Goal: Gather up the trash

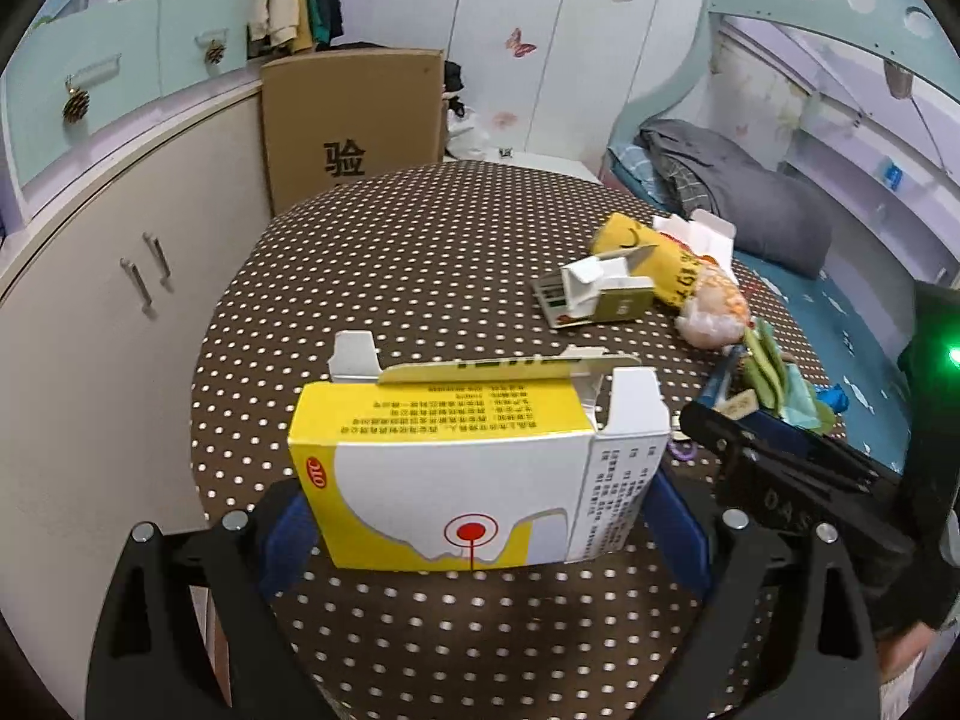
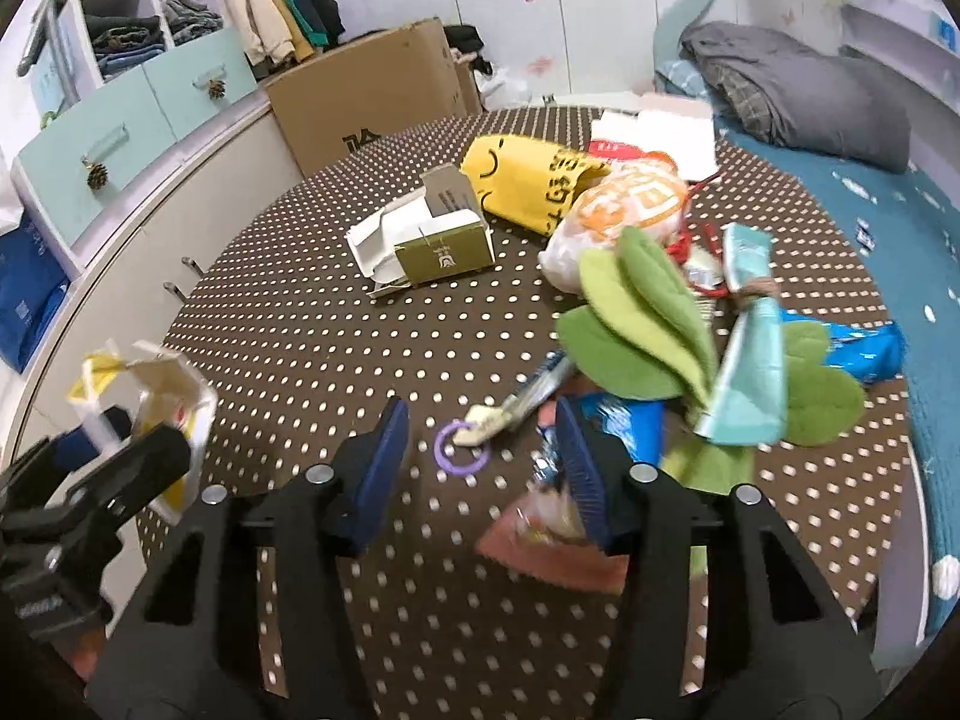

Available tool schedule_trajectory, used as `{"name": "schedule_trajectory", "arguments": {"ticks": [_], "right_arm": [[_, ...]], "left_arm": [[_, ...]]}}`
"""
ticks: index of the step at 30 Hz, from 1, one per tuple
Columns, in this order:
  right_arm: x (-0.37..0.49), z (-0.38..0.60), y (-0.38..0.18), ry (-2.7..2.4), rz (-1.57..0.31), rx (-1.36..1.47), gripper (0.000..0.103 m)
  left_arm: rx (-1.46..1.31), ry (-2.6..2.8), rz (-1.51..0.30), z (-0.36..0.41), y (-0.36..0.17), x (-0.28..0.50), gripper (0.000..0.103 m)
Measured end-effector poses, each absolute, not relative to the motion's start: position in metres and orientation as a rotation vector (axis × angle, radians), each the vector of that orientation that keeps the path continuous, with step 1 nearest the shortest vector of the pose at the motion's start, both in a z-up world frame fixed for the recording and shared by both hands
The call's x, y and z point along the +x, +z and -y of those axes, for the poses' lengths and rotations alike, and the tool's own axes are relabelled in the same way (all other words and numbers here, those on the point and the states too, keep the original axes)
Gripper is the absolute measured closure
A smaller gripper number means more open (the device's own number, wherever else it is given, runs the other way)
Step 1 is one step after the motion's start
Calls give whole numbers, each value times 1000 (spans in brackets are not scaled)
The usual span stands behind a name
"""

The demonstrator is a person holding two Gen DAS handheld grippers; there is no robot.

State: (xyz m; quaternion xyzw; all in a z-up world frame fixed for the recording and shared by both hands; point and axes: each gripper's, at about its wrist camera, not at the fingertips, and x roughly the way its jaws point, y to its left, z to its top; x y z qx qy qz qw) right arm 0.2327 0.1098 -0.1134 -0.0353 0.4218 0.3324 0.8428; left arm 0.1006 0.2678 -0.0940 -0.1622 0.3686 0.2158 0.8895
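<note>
My left gripper [image 1: 474, 516] is shut on a yellow and white medicine box [image 1: 468, 468] with open flaps, held above the brown dotted table [image 1: 384, 276]. The box also shows at the left of the right wrist view [image 2: 162, 414]. My right gripper [image 2: 480, 456] is open above the table. A purple ring [image 2: 461, 447] and a small wrapper [image 2: 516, 405] lie between its fingers. A pink wrapper [image 2: 552, 546] lies by the right finger. Beyond are a green and white carton [image 2: 432, 240], a yellow bag [image 2: 528, 180], an orange and white plastic bag [image 2: 624, 210] and green felt leaves [image 2: 648, 312].
A cardboard box [image 1: 354, 120] stands behind the table's far edge. Cream cabinets [image 1: 90, 312] line the left. A bed with a grey pillow [image 2: 804, 96] lies to the right. A blue packet [image 2: 870, 348] and a teal tube [image 2: 750, 372] lie near the table's right edge.
</note>
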Motion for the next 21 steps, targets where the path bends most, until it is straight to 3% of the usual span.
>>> {"name": "schedule_trajectory", "arguments": {"ticks": [1, 3, 5, 9, 21], "right_arm": [[235, -113, -116, 703, -904, -75, 72], [240, -118, -120, 690, -906, -86, 80], [243, -119, -121, 672, -910, -84, 96], [241, -113, -118, 678, -910, -52, 101], [207, -61, -84, 682, -816, 8, 102]], "left_arm": [[-339, 450, -767, -269, -95, 100, 12], [-347, 453, -771, -273, -98, 100, 12], [-351, 450, -772, -275, -99, 100, 12], [-354, 444, -771, -274, -100, 101, 12], [-313, 393, -740, -245, -84, 103, 12]]}}
